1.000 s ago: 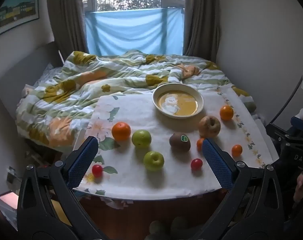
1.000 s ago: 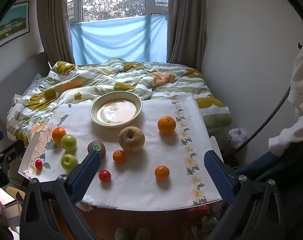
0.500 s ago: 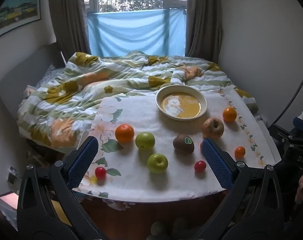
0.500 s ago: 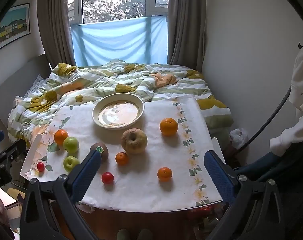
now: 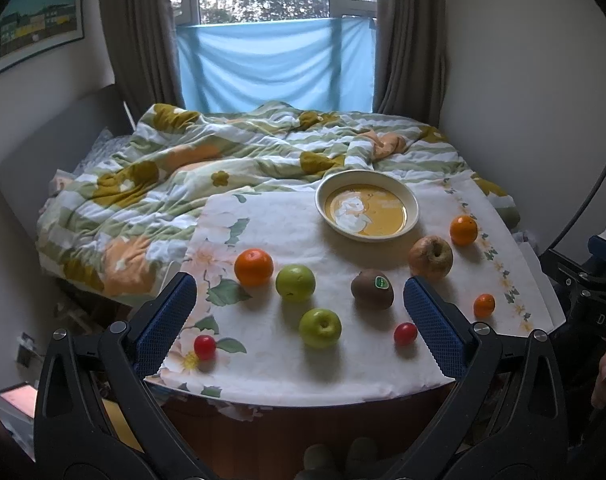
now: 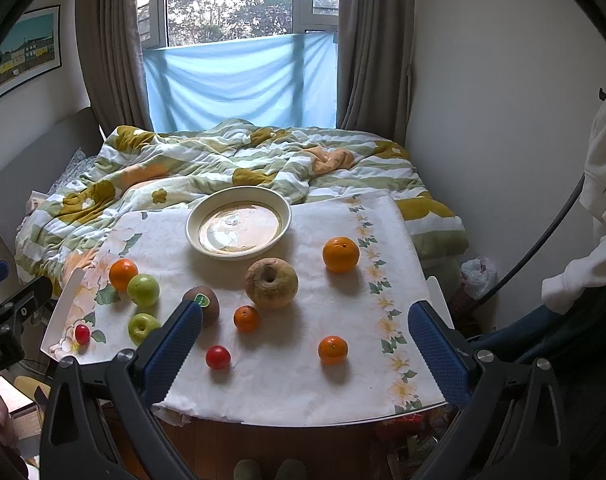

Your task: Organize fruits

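The kiwi [image 5: 372,289] wears a small green sticker, its print too small to read. On the black body of the right gripper, seen at the edge of the left wrist view, the white letters "DAS" show, cut off by the frame.

The left gripper [image 5: 299,312] hangs over the near edge of the table [image 5: 287,216] with jaws spread wide, blue pads holding nothing and touching nothing. The right gripper [image 6: 305,334] hovers the same way, jaws wide apart and empty.

The fruit lies scattered on the flowered cloth. At the left an orange [image 5: 253,267] sits just beside a green apple [image 5: 295,282], with a second green apple [image 5: 320,327] nearer and a cherry tomato [image 5: 205,347] near the left corner. Another cherry tomato [image 5: 405,333] lies near the kiwi. A wrinkled brown apple [image 6: 271,283] sits mid-table, a small orange [image 6: 246,318] just in front of it. Toward the right stand a big orange [image 6: 341,254] and another small one [image 6: 333,350]. The bowl [image 6: 239,196] at the far side holds no fruit. A rumpled quilt [image 6: 231,160] covers the bed beyond.
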`<action>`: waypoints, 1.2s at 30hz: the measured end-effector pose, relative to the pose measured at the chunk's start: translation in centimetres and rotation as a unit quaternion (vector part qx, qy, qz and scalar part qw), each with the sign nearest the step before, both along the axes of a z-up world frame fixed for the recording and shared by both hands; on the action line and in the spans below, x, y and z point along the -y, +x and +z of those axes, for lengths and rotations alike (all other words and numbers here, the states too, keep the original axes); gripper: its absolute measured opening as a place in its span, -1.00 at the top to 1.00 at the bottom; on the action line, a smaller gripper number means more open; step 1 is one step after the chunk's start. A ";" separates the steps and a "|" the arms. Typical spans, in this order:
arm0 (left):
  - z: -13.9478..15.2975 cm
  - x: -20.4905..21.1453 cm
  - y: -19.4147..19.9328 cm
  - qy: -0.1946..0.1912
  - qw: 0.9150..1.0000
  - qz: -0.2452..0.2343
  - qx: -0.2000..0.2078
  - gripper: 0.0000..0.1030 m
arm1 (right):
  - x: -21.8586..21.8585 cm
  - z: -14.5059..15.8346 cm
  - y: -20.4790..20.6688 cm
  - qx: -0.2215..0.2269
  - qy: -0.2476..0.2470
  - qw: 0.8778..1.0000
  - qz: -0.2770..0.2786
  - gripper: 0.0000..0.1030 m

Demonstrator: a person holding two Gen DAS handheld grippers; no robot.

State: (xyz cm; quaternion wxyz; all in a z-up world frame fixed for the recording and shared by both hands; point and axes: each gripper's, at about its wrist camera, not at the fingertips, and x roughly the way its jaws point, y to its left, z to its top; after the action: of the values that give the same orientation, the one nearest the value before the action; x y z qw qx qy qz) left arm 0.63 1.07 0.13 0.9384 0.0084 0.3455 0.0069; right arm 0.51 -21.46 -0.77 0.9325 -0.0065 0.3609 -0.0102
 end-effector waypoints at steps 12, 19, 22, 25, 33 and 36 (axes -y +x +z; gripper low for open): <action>0.0 0.1 0.4 0.001 1.000 -0.001 0.000 -1.00 | 0.0 0.0 0.0 0.000 0.001 1.000 0.000 -0.99; 0.0 0.0 0.4 0.001 1.000 -0.001 0.000 -1.00 | 0.0 0.0 0.0 0.001 0.002 1.000 0.001 -0.99; 0.0 0.0 0.4 0.001 1.000 -0.001 0.000 -1.00 | 0.3 -0.1 0.0 0.001 0.004 1.000 0.001 -0.99; 0.0 0.0 0.3 0.001 1.000 -0.001 0.000 -1.00 | -0.1 0.0 0.1 0.002 0.004 1.000 0.001 -0.99; 0.1 0.0 0.3 0.000 1.000 -0.001 0.000 -1.00 | -0.7 0.3 0.2 0.002 0.003 1.000 0.002 -0.99; 0.1 0.0 0.4 0.000 1.000 -0.001 0.001 -1.00 | -0.7 0.3 0.2 0.002 0.003 1.000 0.002 -0.99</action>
State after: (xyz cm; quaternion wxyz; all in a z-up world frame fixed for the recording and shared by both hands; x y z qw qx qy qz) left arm 0.98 1.05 0.20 0.9386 0.0092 0.3448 0.0062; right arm 0.67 -20.76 -0.43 0.9334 -0.0040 0.3586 -0.0073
